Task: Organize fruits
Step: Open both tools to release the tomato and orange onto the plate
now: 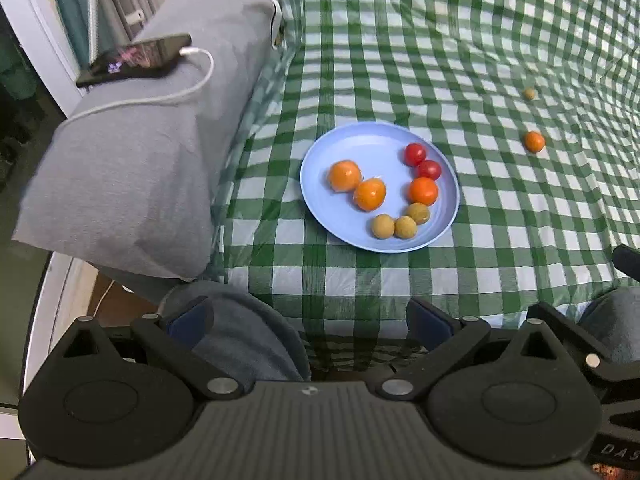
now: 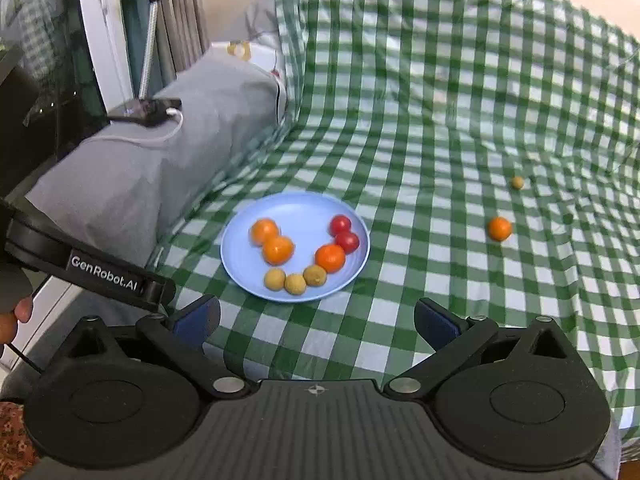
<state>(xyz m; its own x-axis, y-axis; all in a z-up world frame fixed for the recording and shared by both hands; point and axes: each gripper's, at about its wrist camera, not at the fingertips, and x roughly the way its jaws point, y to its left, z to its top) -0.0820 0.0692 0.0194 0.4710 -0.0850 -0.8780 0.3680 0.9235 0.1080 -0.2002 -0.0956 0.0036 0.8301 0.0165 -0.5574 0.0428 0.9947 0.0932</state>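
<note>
Eight fruits on a blue plate (image 1: pixel 360 140), seen from the left wrist: two oranges (image 1: pixel 345 176) touching at left, two red tomatoes (image 1: pixel 415 154) touching at far right, one orange-red fruit (image 1: pixel 423 191) just below them, three tan longans (image 1: pixel 405 227) in a curved row at the near rim. Plate on a green checked cloth (image 1: pixel 480 40). Well apart to the right, loose on the cloth: a small orange (image 1: pixel 534 141) and, farther off, a longan (image 1: pixel 529 93). At left, a grey pillow (image 1: pixel 160 160) with a phone (image 1: pixel 136 60) and white cable (image 1: pixel 192 92) on top. Left gripper (image 1: pixel 308 320) near the cloth's edge, spread wide, nothing between the blue pads (image 1: pixel 192 320).

From the right wrist, same plate (image 2: pixel 296 208) ahead, fruit lying as before; small orange (image 2: pixel 499 228) and longan (image 2: pixel 518 182) to the right on the cloth (image 2: pixel 440 80). Right gripper (image 2: pixel 316 320) spread wide and empty, pads (image 2: pixel 436 324) above bare cloth. Left gripper's black body (image 2: pixel 80 264) at the left edge, a fingertip (image 2: pixel 24 312) beneath it.
</note>
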